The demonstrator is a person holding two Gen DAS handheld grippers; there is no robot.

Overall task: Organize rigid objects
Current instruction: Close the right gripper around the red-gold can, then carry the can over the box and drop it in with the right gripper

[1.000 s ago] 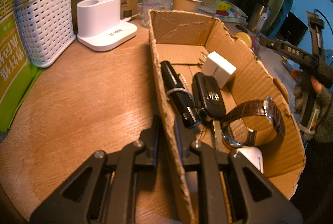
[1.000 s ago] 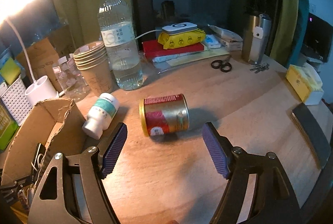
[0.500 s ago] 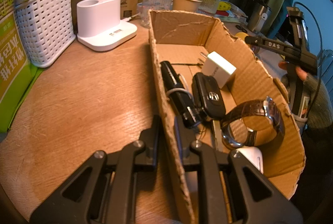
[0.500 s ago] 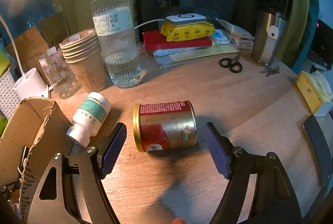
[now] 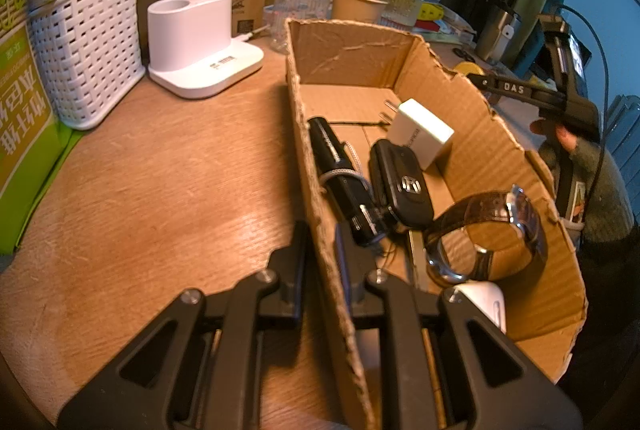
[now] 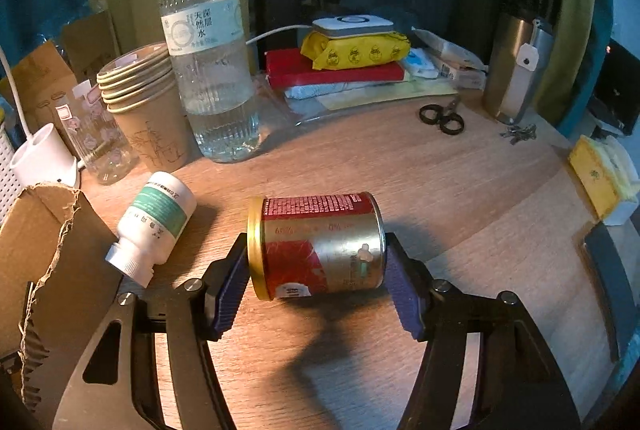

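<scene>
My left gripper (image 5: 320, 234) is shut on the near left wall of an open cardboard box (image 5: 352, 46). In the box lie a black cylinder (image 5: 340, 174), a car key (image 5: 404, 182), a white charger (image 5: 420, 134) and a brown-strapped watch (image 5: 500, 226). In the right wrist view a red and silver can (image 6: 320, 242) with a gold lid lies on its side on the wooden table. My right gripper (image 6: 316, 270) straddles it lengthwise. Its jaws are closing, and the blue pads (image 6: 230, 294) sit against the lid and the bottom. A white pill bottle (image 6: 156, 218) lies left of the can.
Behind the can stand a water bottle (image 6: 208, 62), stacked paper cups (image 6: 148, 102), a book pile (image 6: 340, 70), scissors (image 6: 442, 116) and a steel mug (image 6: 516, 66). A white basket (image 5: 88, 42) and a lamp base (image 5: 200, 42) stand left of the box.
The right gripper has moved forward and down onto the can, and its jaws have narrowed from wide apart to the can's two ends. The left gripper has not moved.
</scene>
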